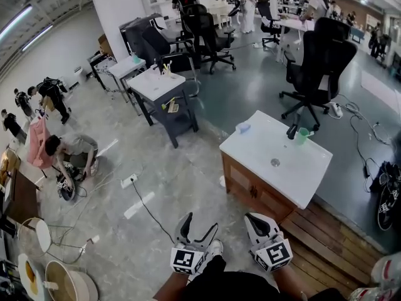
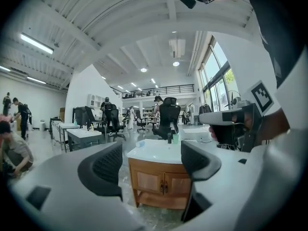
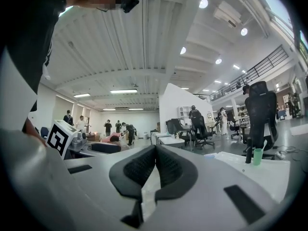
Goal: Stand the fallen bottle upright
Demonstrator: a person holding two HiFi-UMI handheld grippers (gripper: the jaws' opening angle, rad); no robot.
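Note:
The fallen bottle (image 1: 243, 127), pale blue and clear, lies on its side at the far left corner of a white-topped wooden cabinet (image 1: 263, 152). It also shows in the left gripper view (image 2: 140, 143) and the right gripper view (image 3: 210, 156). A dark bottle (image 1: 292, 131) and a green cup (image 1: 302, 135) stand upright on the top's far edge. My left gripper (image 1: 202, 223) (image 2: 151, 165) is open and empty, well short of the cabinet. Beside it my right gripper (image 1: 257, 221) (image 3: 155, 150) is shut on nothing.
A black office chair (image 1: 316, 61) stands behind the cabinet. A grey desk (image 1: 160, 89) is at the far left. A power strip and cable (image 1: 128, 181) lie on the floor, and a person (image 1: 66, 152) crouches at the left. Wooden planks (image 1: 326, 240) lie to the right.

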